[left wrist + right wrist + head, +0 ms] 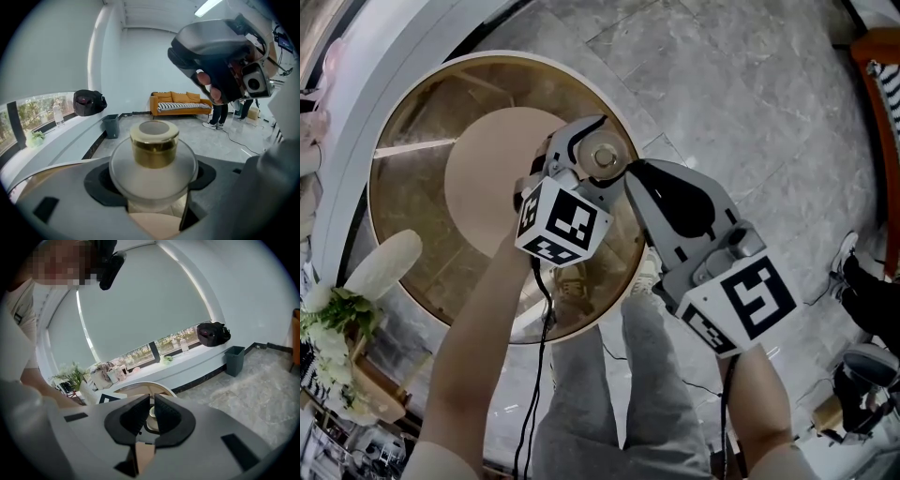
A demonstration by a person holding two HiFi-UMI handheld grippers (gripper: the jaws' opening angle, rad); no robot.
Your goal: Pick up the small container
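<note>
Pinching the small frosted-glass container [154, 159] with a shiny gold cap, the left gripper [153, 180] presses its dark pads [101, 185] against the round body from both sides. The cap stands upright above them at the middle of the left gripper view.

In the head view the container sits at the centre top. It is over the right part of the round glass table [422, 187] with a pale rim, just right of the beige disc [487, 169] at the table's middle. Whether the container rests on the glass or is held clear of it I cannot tell.

The right gripper [151, 408] reaches in from the lower right of the head view, its dark tips just beside the container. Whether they touch is unclear. Its jaws are pressed almost together with only a thin slit between them and hold nothing. A sliver of the container shows through that slit, beyond them.

At the back of the left gripper view an orange sofa [180, 103] stands right of centre. A grey bin [111, 125] and a black bag [89, 102] are on the left.
</note>
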